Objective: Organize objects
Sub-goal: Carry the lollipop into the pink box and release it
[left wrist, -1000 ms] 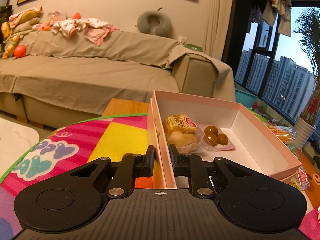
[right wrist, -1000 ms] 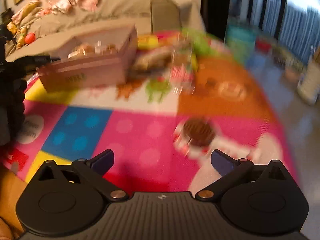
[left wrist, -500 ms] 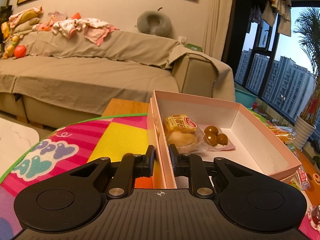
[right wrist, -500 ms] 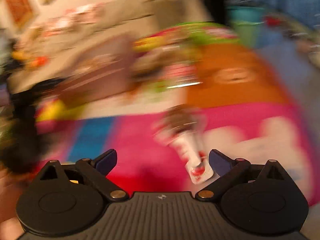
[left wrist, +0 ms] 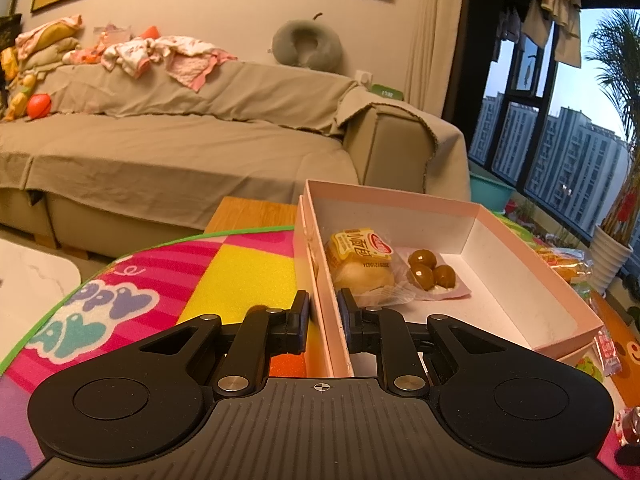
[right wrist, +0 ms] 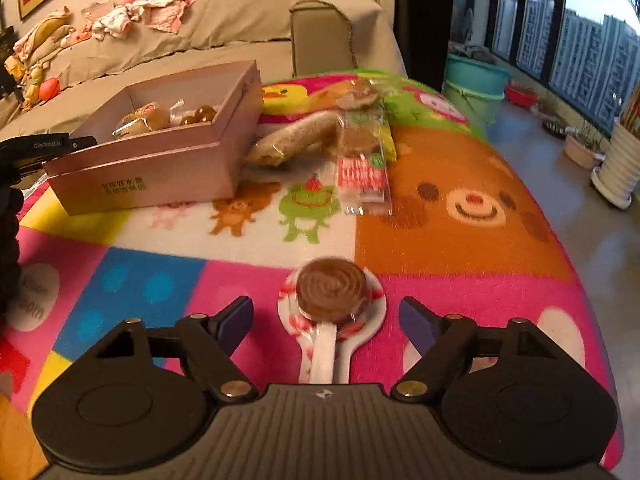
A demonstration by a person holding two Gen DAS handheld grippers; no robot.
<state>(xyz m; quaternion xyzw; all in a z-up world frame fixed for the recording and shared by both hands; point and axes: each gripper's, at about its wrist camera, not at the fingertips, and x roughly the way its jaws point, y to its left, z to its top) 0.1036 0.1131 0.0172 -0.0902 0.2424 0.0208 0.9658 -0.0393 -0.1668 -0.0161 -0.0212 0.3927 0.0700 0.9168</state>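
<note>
The pink box (left wrist: 472,216) sits on a bright cartoon play mat (right wrist: 460,200), and it's our landmark here. Inside it lie a wrapped bun (left wrist: 362,264) and a packet of three brown balls (left wrist: 430,270), both towards the end nearest the left gripper. The left gripper (left wrist: 323,312) is clamped on the box's near wall, one finger outside, one inside. Beside the box, on the window side, a heap of wrapped snacks (right wrist: 320,136) lies on the mat, a clear red-printed packet (right wrist: 362,172) among them. Well in front of the box, a wrapped round chocolate-brown sweet (right wrist: 332,292) rests on the pink patch. The right gripper (right wrist: 326,322) has it between its fingers; the jaws have just been closing in, yet the pads stand clear of the wrapper on both sides. Behind the box, a sofa (left wrist: 180,152) under a tan cover, baby clothes (left wrist: 160,56) heaped along its back, a grey neck pillow (left wrist: 306,44) on top. Beyond the box's far side, a dark-framed window (left wrist: 560,128) shows tower blocks at dusk.
</note>
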